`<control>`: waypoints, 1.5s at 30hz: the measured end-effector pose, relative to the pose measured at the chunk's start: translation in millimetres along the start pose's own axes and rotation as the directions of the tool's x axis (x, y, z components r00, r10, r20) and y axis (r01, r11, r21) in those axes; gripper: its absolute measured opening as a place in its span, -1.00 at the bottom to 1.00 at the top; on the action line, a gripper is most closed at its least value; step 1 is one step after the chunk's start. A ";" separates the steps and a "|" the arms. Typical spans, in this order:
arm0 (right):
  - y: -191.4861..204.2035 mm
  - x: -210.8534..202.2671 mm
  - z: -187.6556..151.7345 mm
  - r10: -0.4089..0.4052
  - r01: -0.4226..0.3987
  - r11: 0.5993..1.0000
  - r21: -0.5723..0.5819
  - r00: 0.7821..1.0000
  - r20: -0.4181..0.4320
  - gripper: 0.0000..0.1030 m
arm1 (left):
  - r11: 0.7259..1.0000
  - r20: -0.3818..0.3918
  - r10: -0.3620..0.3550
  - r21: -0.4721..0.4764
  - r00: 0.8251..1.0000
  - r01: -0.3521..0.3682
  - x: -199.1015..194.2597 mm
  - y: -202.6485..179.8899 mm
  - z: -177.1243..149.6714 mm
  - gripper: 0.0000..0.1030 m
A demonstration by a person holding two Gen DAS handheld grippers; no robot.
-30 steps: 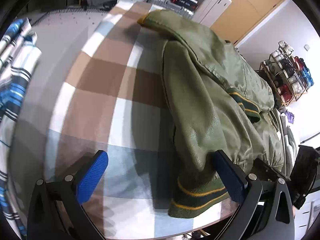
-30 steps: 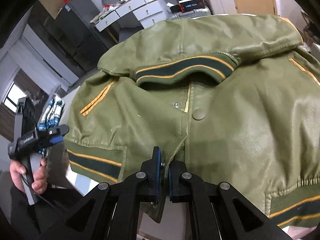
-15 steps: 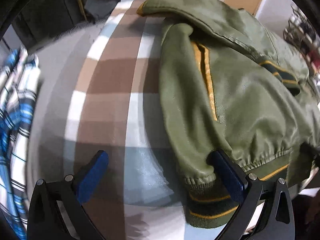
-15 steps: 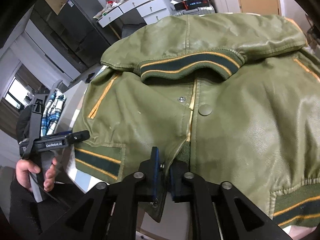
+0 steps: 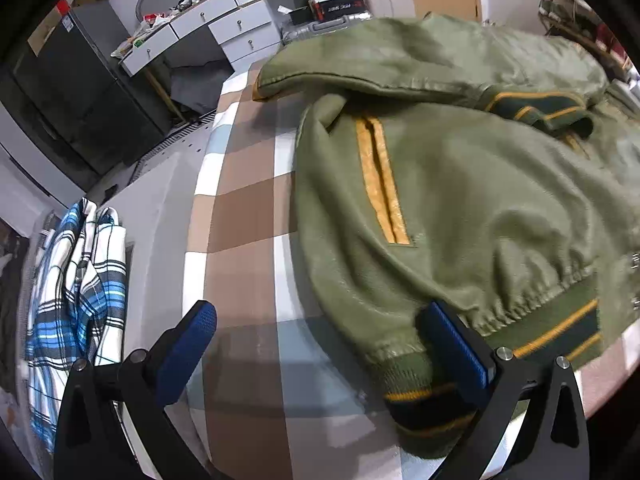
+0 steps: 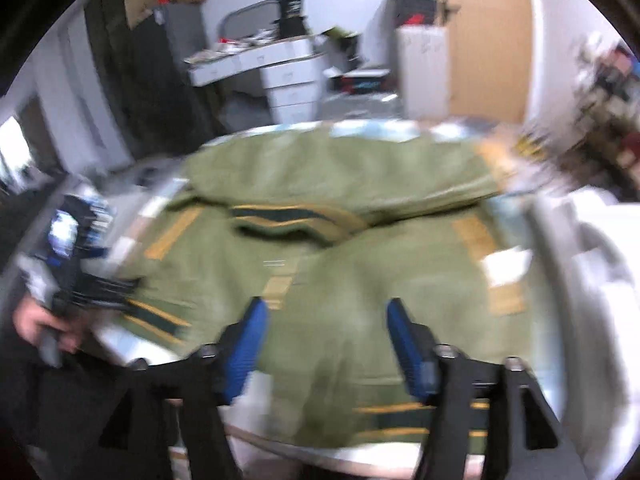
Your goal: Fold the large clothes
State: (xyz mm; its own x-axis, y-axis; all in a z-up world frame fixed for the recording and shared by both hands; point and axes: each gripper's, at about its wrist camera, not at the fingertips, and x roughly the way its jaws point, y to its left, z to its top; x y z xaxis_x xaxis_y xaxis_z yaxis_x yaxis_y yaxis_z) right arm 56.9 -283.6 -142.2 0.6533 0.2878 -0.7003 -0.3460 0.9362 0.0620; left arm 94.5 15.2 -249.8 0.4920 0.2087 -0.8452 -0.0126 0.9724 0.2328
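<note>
Checked tablecloth (image 5: 244, 216) bears green jacket (image 5: 460, 208); white drawers (image 5: 240, 24) at twelve o'clock. Left gripper (image 5: 320, 344) spread, empty. Right gripper (image 6: 324, 344) jaws just opened, now spread, nothing between them.

green jackets: just one (image 5: 460, 200), spread on the table
checked tablecloths: one (image 5: 244, 216)
plaid shirts: one (image 5: 76, 280), bunched up off to the left
grippers: two, left (image 5: 316, 344) and right (image 6: 324, 344)
yellow pocket strips on the jacket: two that I can count (image 6: 172, 236)
hands in view: one (image 6: 36, 324)
</note>
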 end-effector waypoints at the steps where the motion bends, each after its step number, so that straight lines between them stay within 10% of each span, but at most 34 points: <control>1: -11.5 -4.8 -0.3 -0.070 0.070 0.997 -0.016 0.998 0.000 0.46 | 0.999 0.002 -0.033 -0.011 0.999 0.033 -3.0 1.6 -0.8 0.98; 3: -39.9 -6.0 -3.4 -0.153 0.153 0.988 -0.018 0.988 -0.031 0.46 | 0.990 -0.004 -0.137 -0.043 0.991 0.137 -7.1 6.6 -0.6 0.98; 9: -100.5 27.2 -22.1 -0.107 0.134 0.981 0.138 0.977 -0.187 0.45 | 0.881 -0.065 -0.459 -0.164 0.886 0.445 3.9 15.6 -3.0 0.98; 17: -127.5 54.6 -42.0 0.019 0.062 0.942 0.331 0.972 -0.236 0.49 | 0.891 -0.144 -0.454 -0.082 0.879 0.446 10.2 -14.4 -2.9 0.98; 24: -113.1 65.3 -41.4 -0.119 0.190 0.962 0.198 0.939 -0.324 0.51 | 0.867 -0.109 -0.493 -0.142 0.863 0.478 18.3 -9.6 4.9 0.98; 31: -117.7 73.1 -48.3 -0.064 0.169 0.946 0.277 0.933 -0.353 0.46 | 0.851 -0.092 -0.518 -0.154 0.850 0.502 19.8 -6.2 5.8 0.98; 36: -117.6 38.6 -35.7 0.215 -0.113 0.898 0.425 0.956 -0.201 0.02 | 0.790 -0.053 -0.597 -0.212 0.801 0.575 15.7 6.0 7.7 0.98; 40: -126.1 6.5 -37.4 0.499 -0.484 0.714 0.506 0.859 0.118 0.04 | 0.756 -0.002 -0.636 -0.206 0.772 0.622 6.9 7.8 9.6 0.98; 45: -129.0 38.3 -61.6 0.377 -0.275 0.807 0.522 0.921 -0.097 0.06 | 0.789 -0.049 -0.600 -0.200 0.798 0.581 14.8 2.1 6.2 0.98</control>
State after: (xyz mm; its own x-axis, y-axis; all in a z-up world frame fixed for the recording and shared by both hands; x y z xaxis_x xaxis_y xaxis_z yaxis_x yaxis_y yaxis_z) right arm 85.1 -405.8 -220.9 0.4064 0.5983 -0.6906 -0.1076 0.7819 0.6141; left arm 107.2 19.7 -258.8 0.3577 -0.4121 -0.8380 0.1016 0.9092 -0.4038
